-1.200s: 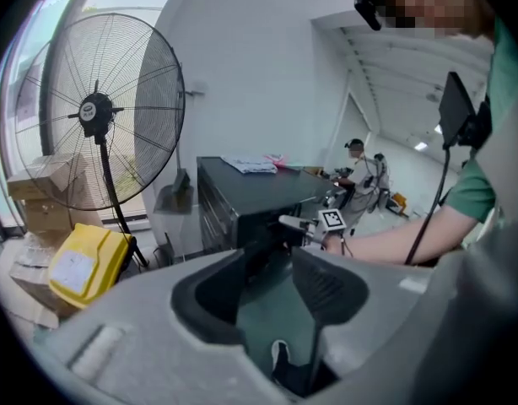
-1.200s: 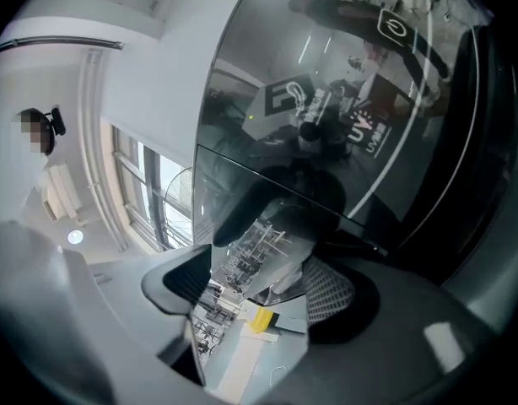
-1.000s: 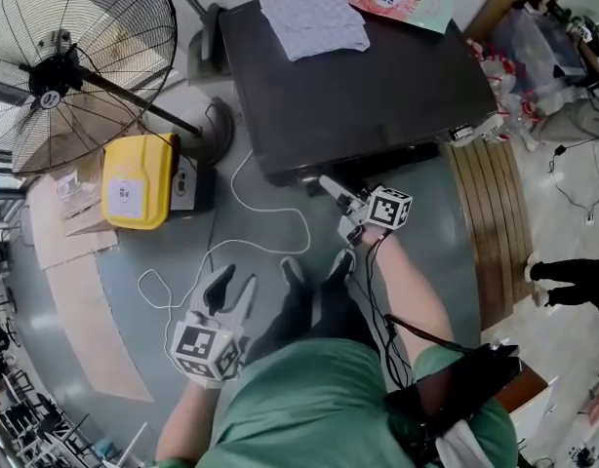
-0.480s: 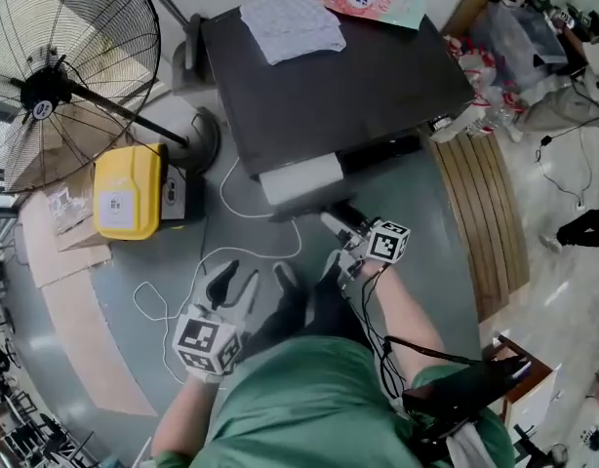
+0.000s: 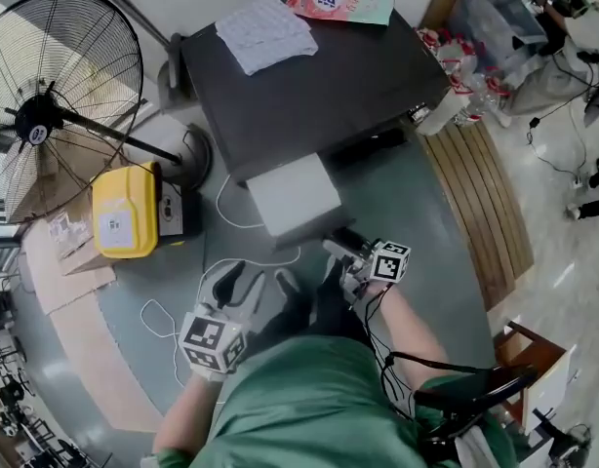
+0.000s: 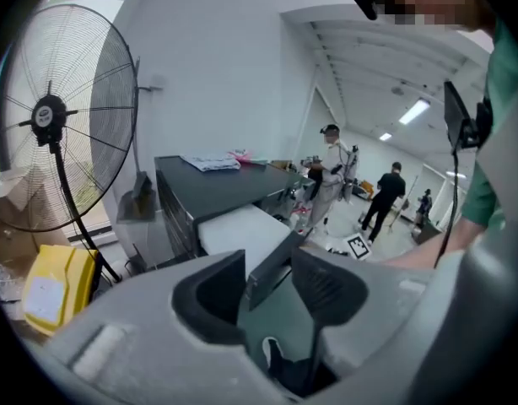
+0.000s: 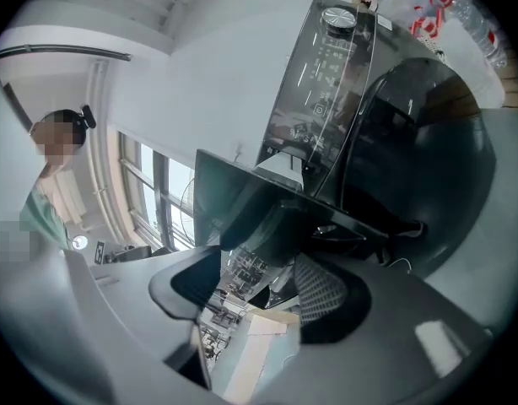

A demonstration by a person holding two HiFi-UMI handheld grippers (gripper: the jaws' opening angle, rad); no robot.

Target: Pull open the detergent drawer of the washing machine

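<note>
Grey floor [image 5: 417, 213]; pale detergent drawer [image 5: 295, 195] juts from dark washing machine [image 5: 309, 86].

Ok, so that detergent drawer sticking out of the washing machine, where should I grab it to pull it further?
Grip the detergent drawer by its dark front panel, the end farthest from the washing machine. Come level from the front, along its slide: the panel looks like a thin upright face jaws could straddle.

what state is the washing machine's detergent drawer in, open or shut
Open: the pale grey rectangular detergent drawer juts well out of the front of the dark grey washing machine.
</note>
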